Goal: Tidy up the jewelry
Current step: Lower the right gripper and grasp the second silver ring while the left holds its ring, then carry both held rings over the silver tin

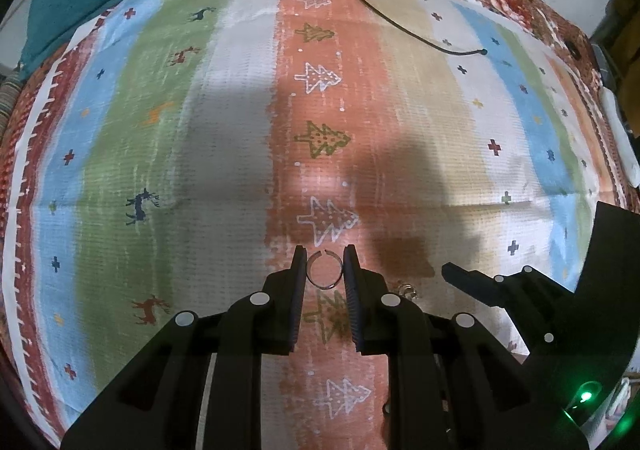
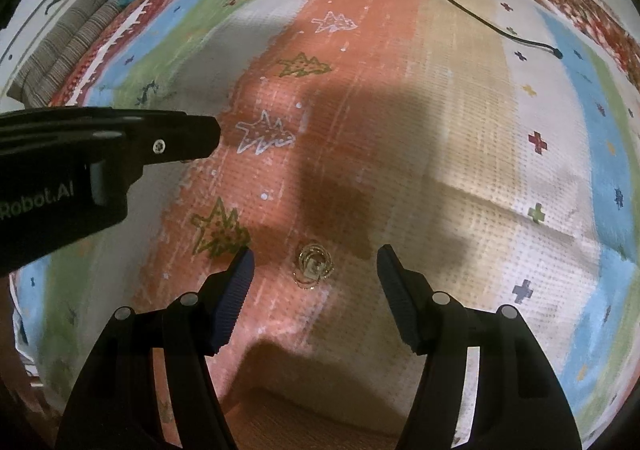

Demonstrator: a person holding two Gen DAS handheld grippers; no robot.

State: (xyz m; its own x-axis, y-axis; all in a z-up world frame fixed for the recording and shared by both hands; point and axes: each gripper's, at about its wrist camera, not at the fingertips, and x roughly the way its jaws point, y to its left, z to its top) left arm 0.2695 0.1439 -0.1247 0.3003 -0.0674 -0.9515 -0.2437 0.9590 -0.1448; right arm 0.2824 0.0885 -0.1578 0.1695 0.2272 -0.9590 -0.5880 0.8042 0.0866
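Left gripper: clamped on open ring, lifted over cloth. Right gripper: fingers apart, above gold piece lying on cloth. No container visible; sorting apparently early.

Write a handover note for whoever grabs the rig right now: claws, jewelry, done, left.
Left claw: shut on the open band ring, held above the striped cloth.
Right claw: open, holding nothing, pointed down over the gold jewelry piece lying on the cloth; not touching it.
Done: ring picked up.
Left: grasp the gold piece, then put both away. No box or tray shows in either view, so find the destination first.
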